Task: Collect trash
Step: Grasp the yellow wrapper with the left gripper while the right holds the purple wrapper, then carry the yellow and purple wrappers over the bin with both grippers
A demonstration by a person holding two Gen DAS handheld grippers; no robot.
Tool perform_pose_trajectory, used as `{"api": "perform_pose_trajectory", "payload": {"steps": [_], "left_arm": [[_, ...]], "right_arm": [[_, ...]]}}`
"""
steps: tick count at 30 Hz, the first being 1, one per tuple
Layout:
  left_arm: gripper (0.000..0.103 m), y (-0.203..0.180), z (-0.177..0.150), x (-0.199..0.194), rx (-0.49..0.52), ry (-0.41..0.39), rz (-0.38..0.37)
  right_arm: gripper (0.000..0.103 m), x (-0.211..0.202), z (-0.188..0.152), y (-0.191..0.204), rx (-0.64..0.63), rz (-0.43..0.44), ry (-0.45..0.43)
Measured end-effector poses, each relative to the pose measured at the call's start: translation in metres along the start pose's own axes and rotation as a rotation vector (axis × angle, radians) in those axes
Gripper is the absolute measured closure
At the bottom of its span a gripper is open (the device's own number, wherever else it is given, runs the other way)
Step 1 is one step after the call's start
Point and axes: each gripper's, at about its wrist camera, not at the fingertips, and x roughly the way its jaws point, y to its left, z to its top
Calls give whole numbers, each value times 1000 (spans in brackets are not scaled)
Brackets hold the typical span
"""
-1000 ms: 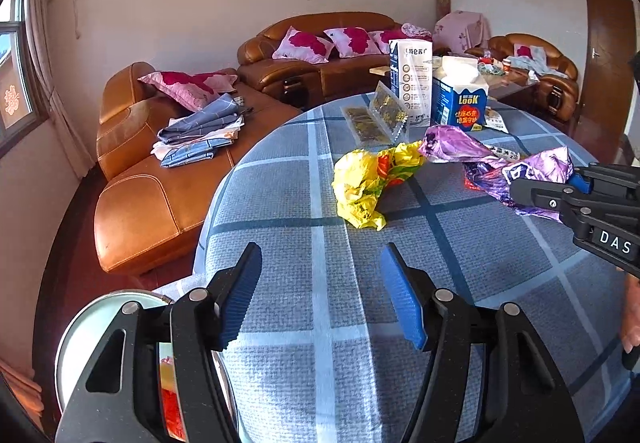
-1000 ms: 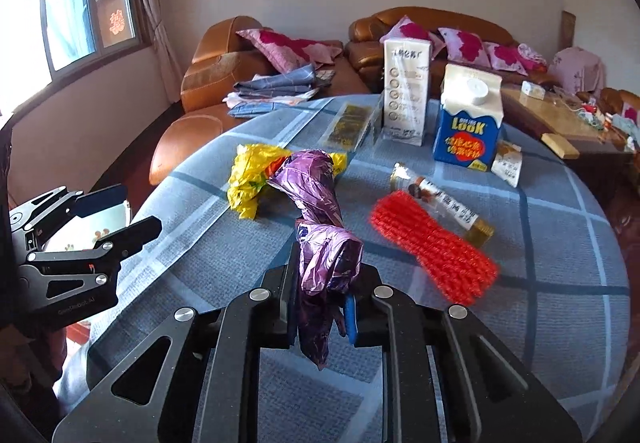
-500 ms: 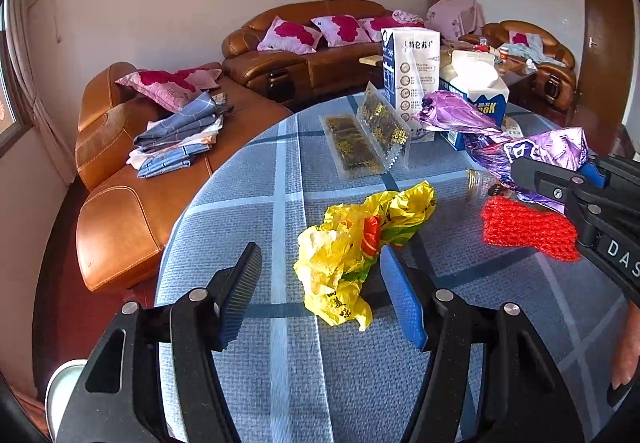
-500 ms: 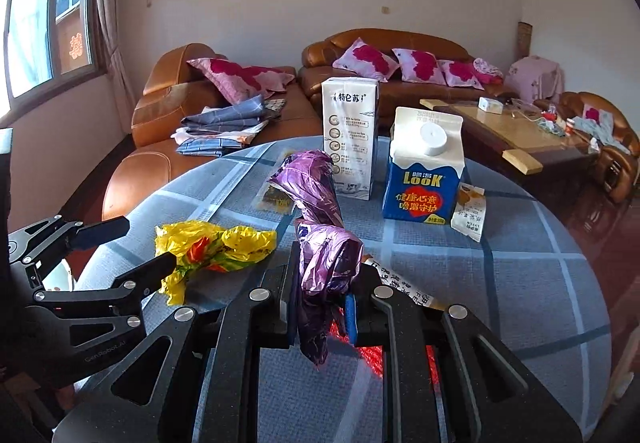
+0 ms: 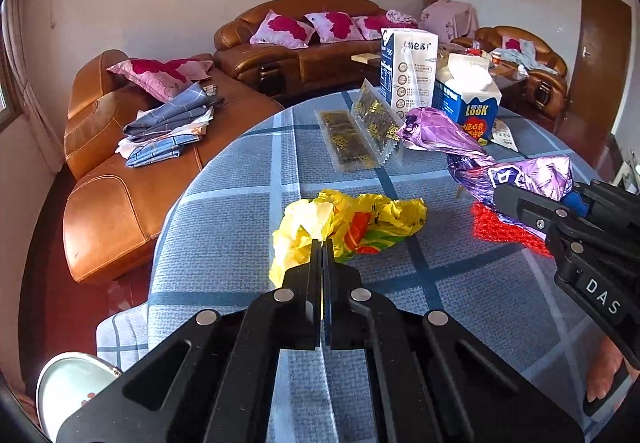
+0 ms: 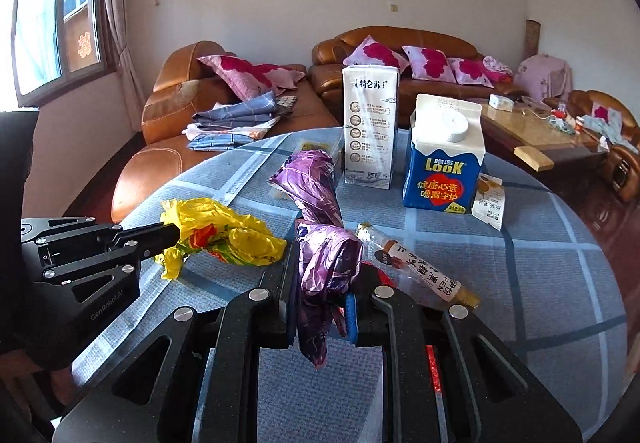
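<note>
A crumpled yellow plastic bag point(image 5: 352, 223) lies on the round blue checked table point(image 5: 460, 323). My left gripper point(image 5: 322, 243) is shut on the bag's near edge; it shows in the right wrist view point(image 6: 174, 233) pinching the yellow bag point(image 6: 232, 239). My right gripper point(image 6: 322, 283) is shut on a crumpled purple foil wrapper point(image 6: 320, 239), held above the table; the wrapper point(image 5: 520, 175) also shows at the right of the left wrist view. A red mesh point(image 5: 504, 227) and a small bottle point(image 6: 416, 271) lie under it.
A white carton point(image 6: 370, 131), a blue LOOK carton point(image 6: 444, 159), a small sachet point(image 6: 490, 199) and clear snack packs point(image 5: 360, 131) stand at the table's far side. A white bin point(image 5: 68, 387) sits on the floor at lower left. Brown sofas point(image 5: 132, 179) stand behind.
My left gripper moved forward onto the yellow bag and closed on it. My right gripper kept holding the purple wrapper and shifted a little over the table.
</note>
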Motion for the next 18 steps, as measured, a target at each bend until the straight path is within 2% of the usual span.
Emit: {"api": "perform_pose_trajectory", "payload": {"steps": [9,18], "left_arm": [[103,29,-28,-58,-71,-63,60],[103,47,-47,-102,-101,-114,103]], "right_arm": [[84,-8,-6,28,-28,71,-21],[84,-16,-7,56,-65,142,-36]]}}
